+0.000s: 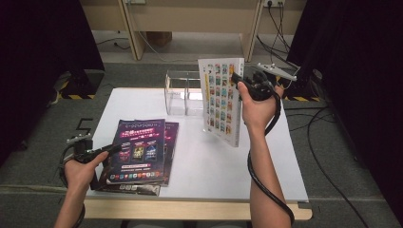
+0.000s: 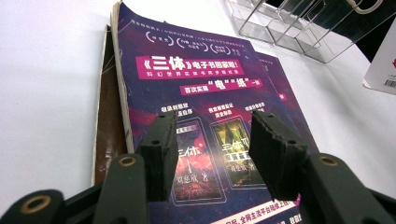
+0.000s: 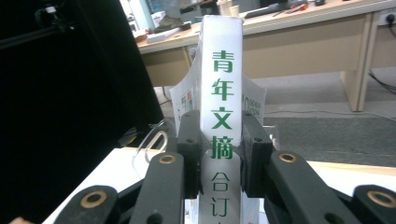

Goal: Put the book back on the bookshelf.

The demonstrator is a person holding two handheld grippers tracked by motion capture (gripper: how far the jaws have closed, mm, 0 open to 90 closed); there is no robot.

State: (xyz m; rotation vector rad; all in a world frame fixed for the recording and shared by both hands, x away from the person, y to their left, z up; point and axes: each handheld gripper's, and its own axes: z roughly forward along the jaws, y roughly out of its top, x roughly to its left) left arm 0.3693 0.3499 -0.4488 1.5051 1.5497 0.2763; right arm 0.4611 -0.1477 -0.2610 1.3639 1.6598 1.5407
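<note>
The right claw [image 1: 241,81] grips a white book [image 1: 221,99] by its spine, held upright above the worktop [image 1: 209,156]. The left claw [image 1: 111,148] gapes empty over purple magazines [image 1: 140,149].

Both forearms are bare, with no sleeves. The left gripper [image 2: 212,154] is black, its two ridged jaw pads carried on matte links pinned by brass-ringed rivets. The right gripper [image 3: 219,154] matches it and, in the high view, wears a grey three-cornered plate on top, with a thick black cable trailing beside the forearm.
</note>
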